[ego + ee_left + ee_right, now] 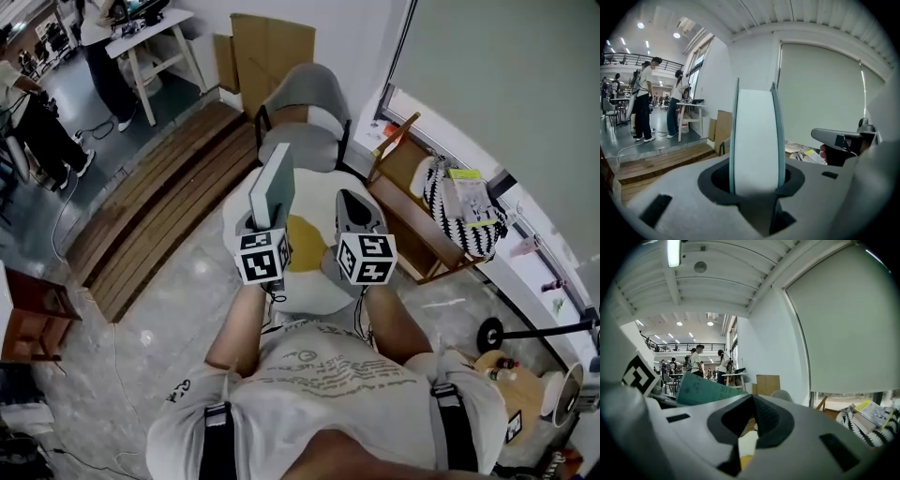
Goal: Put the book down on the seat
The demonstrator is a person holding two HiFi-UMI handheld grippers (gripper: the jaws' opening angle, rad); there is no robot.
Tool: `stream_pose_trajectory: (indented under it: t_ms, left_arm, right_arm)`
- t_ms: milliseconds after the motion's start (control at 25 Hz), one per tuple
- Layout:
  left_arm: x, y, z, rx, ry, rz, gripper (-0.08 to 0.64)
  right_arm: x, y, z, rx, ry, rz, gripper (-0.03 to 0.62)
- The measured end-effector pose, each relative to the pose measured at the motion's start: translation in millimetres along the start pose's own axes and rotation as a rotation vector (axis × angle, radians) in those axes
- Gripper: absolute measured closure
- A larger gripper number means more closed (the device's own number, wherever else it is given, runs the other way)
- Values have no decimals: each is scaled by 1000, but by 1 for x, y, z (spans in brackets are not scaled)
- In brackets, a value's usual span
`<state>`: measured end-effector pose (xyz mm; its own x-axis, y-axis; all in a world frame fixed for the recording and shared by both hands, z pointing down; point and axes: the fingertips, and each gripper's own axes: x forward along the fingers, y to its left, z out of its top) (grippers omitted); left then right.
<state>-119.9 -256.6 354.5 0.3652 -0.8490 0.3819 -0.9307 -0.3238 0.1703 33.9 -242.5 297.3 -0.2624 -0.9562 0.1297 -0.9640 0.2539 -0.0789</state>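
A teal book stands upright on end with my left gripper shut on its lower edge. In the left gripper view its white page edge fills the space between the jaws of the left gripper. My right gripper is held level beside it, to the right, with its jaws together and nothing in them. From the right gripper the book's teal cover shows at the left. Both grippers hang above a white round seat with a yellow patch. A grey chair stands beyond it.
To the right is a wooden rack holding a black-and-white striped bag. A slatted wooden platform lies at the left, with cardboard leaning on the far wall. Two people stand by a white table at the far left.
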Motion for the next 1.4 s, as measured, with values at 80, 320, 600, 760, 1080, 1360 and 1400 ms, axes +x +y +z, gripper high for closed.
stream_pose_trajectory:
  t_ms: [80, 320, 600, 760, 1080, 1360, 1400]
  left_arm:
    - [9, 2, 6, -2, 1, -14, 389]
    - [41, 25, 23, 6, -3, -28, 388]
    - [66, 36, 25, 14, 26, -38, 389]
    - [81, 30, 24, 3, 27, -30, 390]
    - [101, 22, 38, -18, 7, 30, 388]
    - [118, 19, 20, 39, 73, 126, 390]
    - [121, 19, 16, 53, 82, 143, 389]
  right_arm:
    - [10, -1, 2, -5, -1, -7, 565]
    - [46, -1, 6, -23, 2, -26, 565]
    - [69, -13, -5, 21, 30, -28, 565]
    - [85, -24, -1, 25, 21, -2, 564]
    - [111, -46, 9, 22, 22, 64, 564]
    - [118, -67, -13, 42, 78, 72, 565]
    - [118, -71, -18, 45, 88, 71, 565]
